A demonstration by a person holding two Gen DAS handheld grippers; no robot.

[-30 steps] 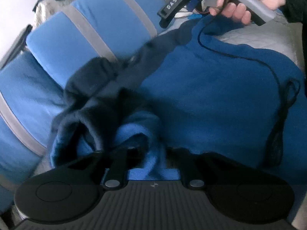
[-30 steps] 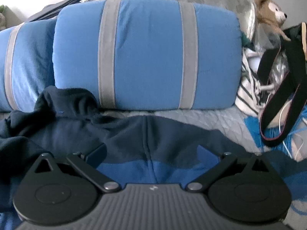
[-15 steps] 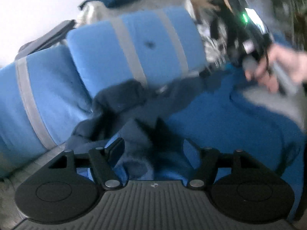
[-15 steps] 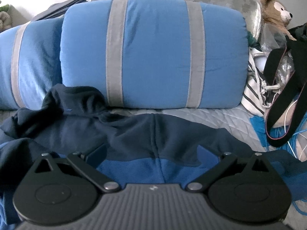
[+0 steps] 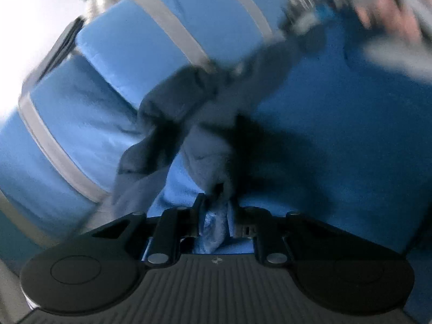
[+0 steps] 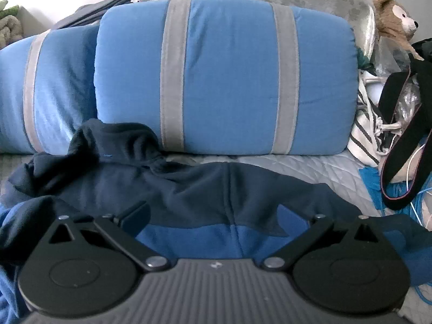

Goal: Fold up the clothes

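A: Right up close, the left gripper [image 5: 216, 210] has just been closing, and its jaws are now pinched nearly together on a bunch of the blue and navy sweatshirt [image 5: 310, 145]. Soft, fleecy cloth is squeezed up between them.

B: And the right gripper [image 6: 224, 216]?

A: Jaws spread wide, hovering just over the sweatshirt with nothing between them. The garment looks thick and matte: bright blue body, a dark navy band across the shoulders, a seam running down the middle.

B: Where is it lying?

A: On the bed, spread over a grey quilted cover [image 6: 310, 167] stitched in diamonds. A navy part is heaped in rumpled folds at the left, by the pillows; I'd guess a sleeve or hood, but the left view is too blurred to be sure.

B: Behind that?

A: Two plump blue pillows, the nearer one [image 6: 229, 81] with broad grey stripes running top to bottom, smooth and slightly shiny, the second [image 6: 54, 86] beside it on the left.

B: Far right?

A: A black strap [image 6: 405, 145] looped over a striped white bag [image 6: 364, 140], and a fuzzy brown teddy bear [image 6: 397, 19] up at the corner. In the left view the person's hand [image 5: 386, 10] is a pale smear at top right.
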